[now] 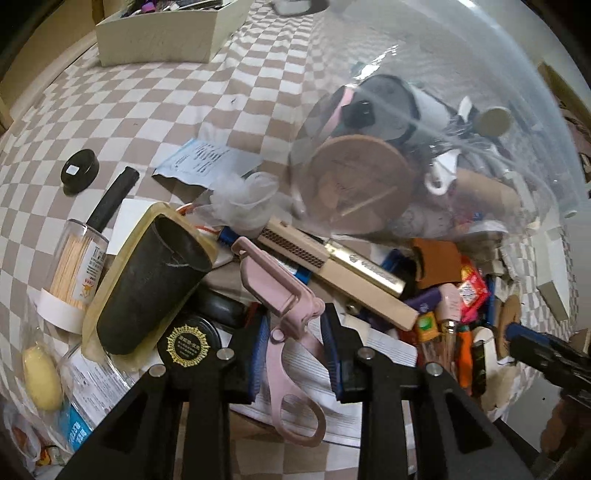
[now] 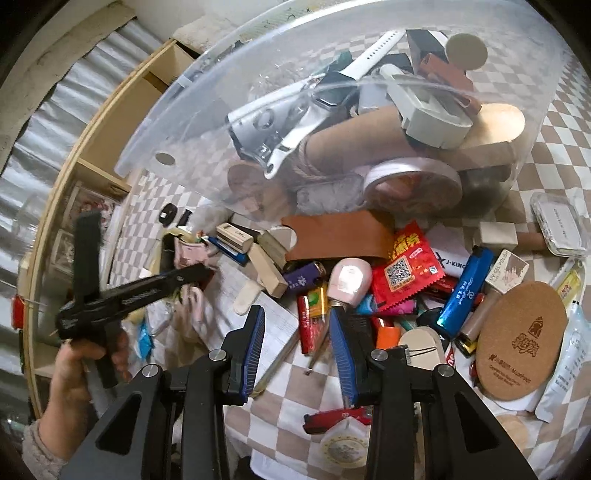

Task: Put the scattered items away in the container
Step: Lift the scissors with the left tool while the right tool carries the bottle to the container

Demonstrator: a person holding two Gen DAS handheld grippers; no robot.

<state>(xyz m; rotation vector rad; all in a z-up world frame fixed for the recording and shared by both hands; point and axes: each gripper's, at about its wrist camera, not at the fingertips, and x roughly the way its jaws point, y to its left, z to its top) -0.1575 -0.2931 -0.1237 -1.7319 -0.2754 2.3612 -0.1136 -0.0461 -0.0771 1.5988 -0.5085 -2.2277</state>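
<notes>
Left wrist: ribbed blue pads [image 1: 260, 343] clamping smooth pink plastic scissors [image 1: 291, 332].

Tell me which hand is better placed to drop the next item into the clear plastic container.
Left: its tongs are shut on the pink plastic scissors, beside the clear plastic container. The right tongs hold nothing.

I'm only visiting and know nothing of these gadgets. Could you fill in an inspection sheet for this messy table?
Surface: checkered cloth, mostly covered.
Job's things: clear container already part filled; pink scissors picked out.
Clutter: lighters, packets, cork coaster, toothpick jar.
Grippers: left gripper shut on the scissors; right gripper empty above the pile.
Cables: nothing seen.
Surroundings: cardboard box, wooden shelf.
</notes>
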